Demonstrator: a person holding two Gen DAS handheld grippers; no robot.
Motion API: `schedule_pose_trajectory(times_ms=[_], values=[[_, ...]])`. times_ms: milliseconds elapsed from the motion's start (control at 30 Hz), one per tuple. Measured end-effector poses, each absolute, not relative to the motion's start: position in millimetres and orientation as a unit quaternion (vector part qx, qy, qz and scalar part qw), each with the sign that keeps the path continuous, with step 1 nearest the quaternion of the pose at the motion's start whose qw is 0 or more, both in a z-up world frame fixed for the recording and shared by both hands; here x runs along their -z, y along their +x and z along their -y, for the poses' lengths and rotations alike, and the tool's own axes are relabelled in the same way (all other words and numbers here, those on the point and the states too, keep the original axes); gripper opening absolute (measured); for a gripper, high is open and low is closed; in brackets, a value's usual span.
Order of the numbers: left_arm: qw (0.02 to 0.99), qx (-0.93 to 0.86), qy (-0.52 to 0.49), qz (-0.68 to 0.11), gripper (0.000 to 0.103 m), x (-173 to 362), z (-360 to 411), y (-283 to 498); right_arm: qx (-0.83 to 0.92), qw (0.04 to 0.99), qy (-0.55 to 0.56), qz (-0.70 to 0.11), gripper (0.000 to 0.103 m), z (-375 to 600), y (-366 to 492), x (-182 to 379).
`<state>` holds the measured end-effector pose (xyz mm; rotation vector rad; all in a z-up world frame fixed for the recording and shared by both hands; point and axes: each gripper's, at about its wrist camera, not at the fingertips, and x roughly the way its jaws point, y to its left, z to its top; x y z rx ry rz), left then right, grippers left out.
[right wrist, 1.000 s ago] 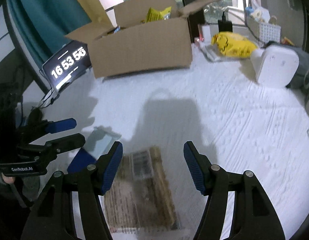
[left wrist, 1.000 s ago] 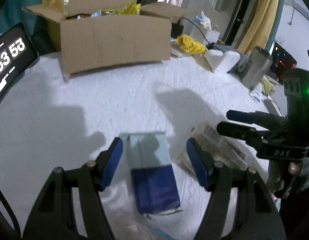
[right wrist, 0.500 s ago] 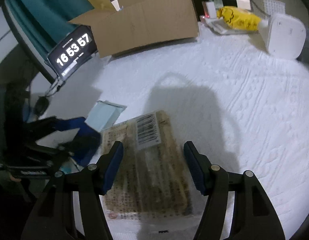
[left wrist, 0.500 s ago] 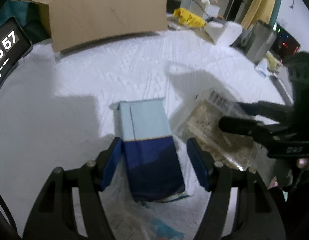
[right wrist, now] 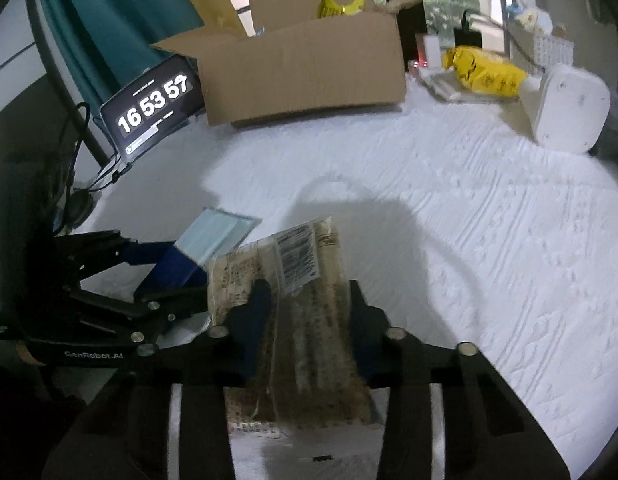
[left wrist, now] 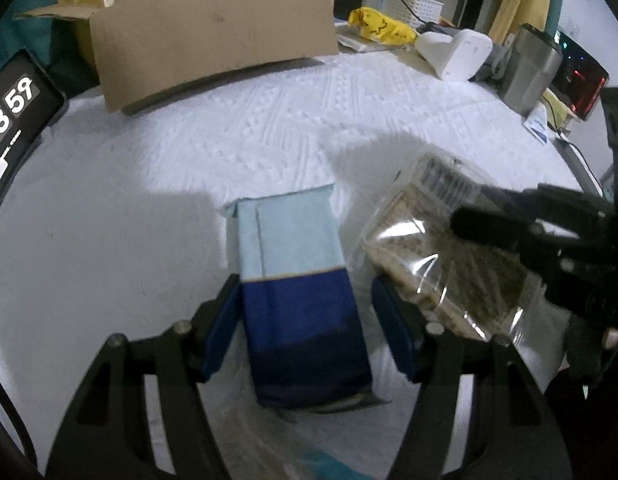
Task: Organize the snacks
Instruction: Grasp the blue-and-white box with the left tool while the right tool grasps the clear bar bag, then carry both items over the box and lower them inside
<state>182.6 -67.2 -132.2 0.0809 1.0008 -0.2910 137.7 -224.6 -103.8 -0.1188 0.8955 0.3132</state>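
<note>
A light-and-dark blue snack pack [left wrist: 297, 280] lies on the white cloth between the fingers of my left gripper [left wrist: 307, 320], which is open around its dark end with small gaps each side. My right gripper [right wrist: 307, 312] is shut on a clear packet of brown snacks with a barcode label [right wrist: 305, 304], pinching its sides. That packet [left wrist: 437, 248] and the right gripper [left wrist: 521, 232] show to the right in the left wrist view. The blue pack [right wrist: 205, 240] and left gripper [right wrist: 149, 276] show at the left in the right wrist view. An open cardboard box [right wrist: 305, 68] stands at the back.
A clock screen [right wrist: 153, 108] leans left of the box. A yellow bag [right wrist: 485, 68], a white appliance [right wrist: 565, 108], a metal canister [left wrist: 529, 68] and cables sit at the back right. White cloth [right wrist: 469, 220] covers the table.
My right gripper has closed onto the clear brown snack packet. My left gripper has moved forward so its fingers straddle the blue pack.
</note>
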Motion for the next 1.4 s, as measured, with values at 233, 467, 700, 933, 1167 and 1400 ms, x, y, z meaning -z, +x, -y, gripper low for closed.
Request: schedule_pose_trajectory(times_ms=[233, 467, 700, 933, 1167, 1400], values=[[0.878, 0.132, 0.022, -0.459, 0.054, 128, 57, 184, -0.149, 0.902, -0.069, -0.399, 0.022, 229, 145, 78], [0.885, 0.141, -0.001, -0.444, 0.054, 113, 50, 189, -0.148, 0.914, -0.063, -0.373, 0.02, 233, 166, 54], [0.895, 0.137, -0.016, -0.424, 0.054, 94, 36, 201, -0.149, 0.92, -0.052, -0.358, 0.02, 232, 190, 36], [0.907, 0.132, -0.026, -0.398, 0.054, 69, 17, 221, -0.153, 0.929, -0.056, -0.333, 0.02, 225, 219, 11], [0.923, 0.117, -0.023, -0.366, 0.054, 40, 1, 251, -0.156, 0.939, -0.057, -0.3, 0.02, 218, 258, -18], [0.936, 0.113, -0.025, -0.332, 0.055, 13, -7, 285, -0.164, 0.947, -0.057, -0.271, 0.02, 205, 294, -45]])
